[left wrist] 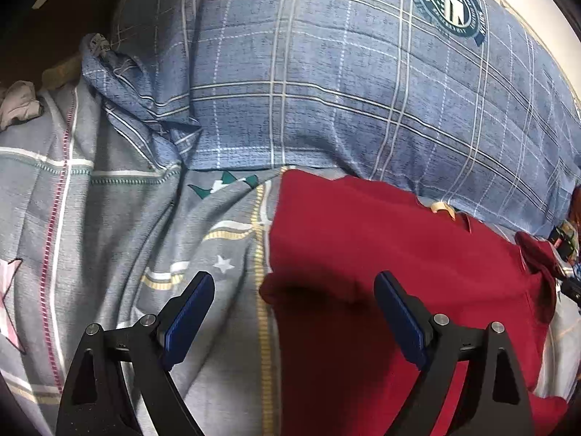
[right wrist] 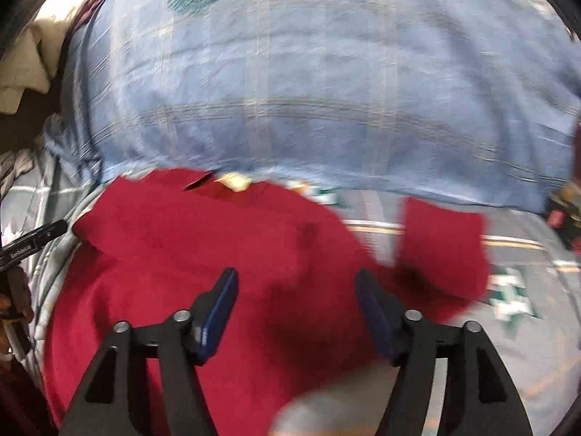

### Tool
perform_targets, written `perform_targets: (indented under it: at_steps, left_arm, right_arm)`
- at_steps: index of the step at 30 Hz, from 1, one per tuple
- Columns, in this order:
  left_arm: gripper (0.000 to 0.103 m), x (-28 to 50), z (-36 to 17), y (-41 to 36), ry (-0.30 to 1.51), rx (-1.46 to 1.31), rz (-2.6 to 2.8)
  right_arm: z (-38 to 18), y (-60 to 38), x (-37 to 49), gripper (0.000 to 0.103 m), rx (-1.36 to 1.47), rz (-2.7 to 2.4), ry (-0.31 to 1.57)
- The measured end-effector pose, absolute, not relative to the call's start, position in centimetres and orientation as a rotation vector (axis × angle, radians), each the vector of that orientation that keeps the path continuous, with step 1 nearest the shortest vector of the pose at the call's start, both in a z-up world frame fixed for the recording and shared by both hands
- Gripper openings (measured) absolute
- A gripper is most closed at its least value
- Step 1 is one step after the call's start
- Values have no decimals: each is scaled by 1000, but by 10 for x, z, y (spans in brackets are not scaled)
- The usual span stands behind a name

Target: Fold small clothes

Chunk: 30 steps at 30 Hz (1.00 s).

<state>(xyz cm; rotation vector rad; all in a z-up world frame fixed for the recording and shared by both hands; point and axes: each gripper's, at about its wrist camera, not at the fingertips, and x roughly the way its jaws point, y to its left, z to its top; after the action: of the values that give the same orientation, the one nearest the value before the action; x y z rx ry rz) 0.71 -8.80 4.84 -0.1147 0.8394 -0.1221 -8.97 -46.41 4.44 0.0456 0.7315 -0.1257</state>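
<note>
While the red garment [left wrist: 399,254] lies spread on the grey patterned bedsheet [left wrist: 127,225], just in front of the blue plaid pillow [left wrist: 326,72], the left gripper [left wrist: 294,290] hangs over its left edge with jaws spread wide and nothing between them. The right gripper [right wrist: 296,287] is likewise spread and empty above the garment's middle, with one sleeve [right wrist: 441,250] lying out to its right; this view is motion-blurred.

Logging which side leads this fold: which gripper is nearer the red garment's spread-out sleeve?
Right. The right gripper hovers open over the red garment, its sleeve just beyond the right finger. The left gripper straddles the garment's opposite edge, over the bedsheet.
</note>
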Motion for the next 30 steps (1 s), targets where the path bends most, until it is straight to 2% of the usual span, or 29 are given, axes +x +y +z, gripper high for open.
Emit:
perform_targets:
  at_steps: [6,14,19,21,26,28,30]
  left_arm:
    - [90,4,45,-104,854,-71,-154]
    - [90,8,39,-109,875,-65,-152]
    - [90,10,39,-108,878,-76,-168]
    - [90,11,38,-107,885,-78,-172]
    - [90,12,37,-113,890,-72,-176]
    - [90,12,37,-115,890,-58,-183]
    - [90,11,39,-113,885,-49,-190]
  right_arm:
    - [28,-516,-127,71,175,-190,778]
    - [24,-530,-125,75,83,-311,740]
    - [26,-554,-132,76,425,-176,693]
    - [26,-568,-135,81,561,-156,650]
    - [16,-595,-118,80,731,-179,604]
    - [4,-607,-101,64,801,-169,627]
    - [-1,-613,-93,12,814,-170,641]
